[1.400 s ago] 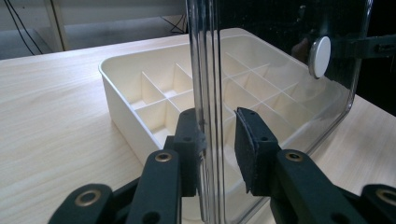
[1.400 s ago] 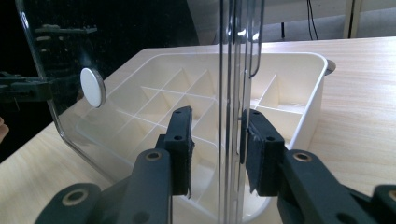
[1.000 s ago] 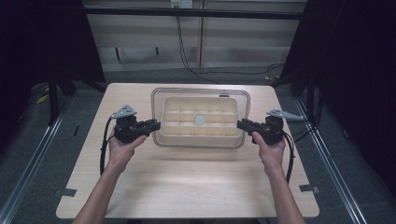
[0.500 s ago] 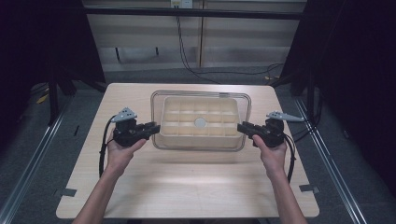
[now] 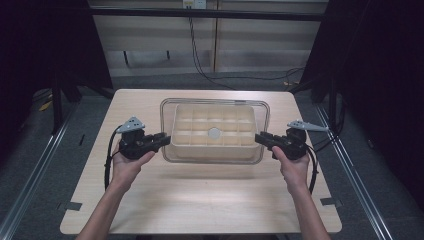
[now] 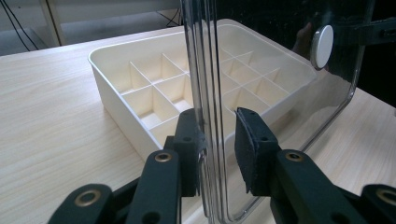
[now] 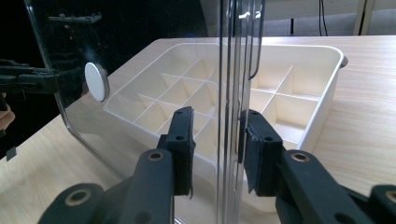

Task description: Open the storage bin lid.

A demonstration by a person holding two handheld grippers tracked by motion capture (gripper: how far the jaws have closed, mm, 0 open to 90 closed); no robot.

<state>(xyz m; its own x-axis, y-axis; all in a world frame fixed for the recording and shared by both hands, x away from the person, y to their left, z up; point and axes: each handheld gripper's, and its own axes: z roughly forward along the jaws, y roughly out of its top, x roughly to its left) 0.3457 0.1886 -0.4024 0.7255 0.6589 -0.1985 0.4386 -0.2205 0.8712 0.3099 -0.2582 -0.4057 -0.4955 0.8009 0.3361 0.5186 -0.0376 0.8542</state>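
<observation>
I hold the clear lid level over the divided tray on the desk. My left gripper and right gripper straddle opposite lid edges, jaws slightly parted with small gaps, keeping it balanced.

Both forearms are bare, with no sleeves or gloves. The left gripper and right gripper are matte black, each topped by a grey three-cornered plate and trailing a black cable. Their jaws are flat, blocky pads on angular black links, pinned with brass-coloured rivets and small dark screws
</observation>
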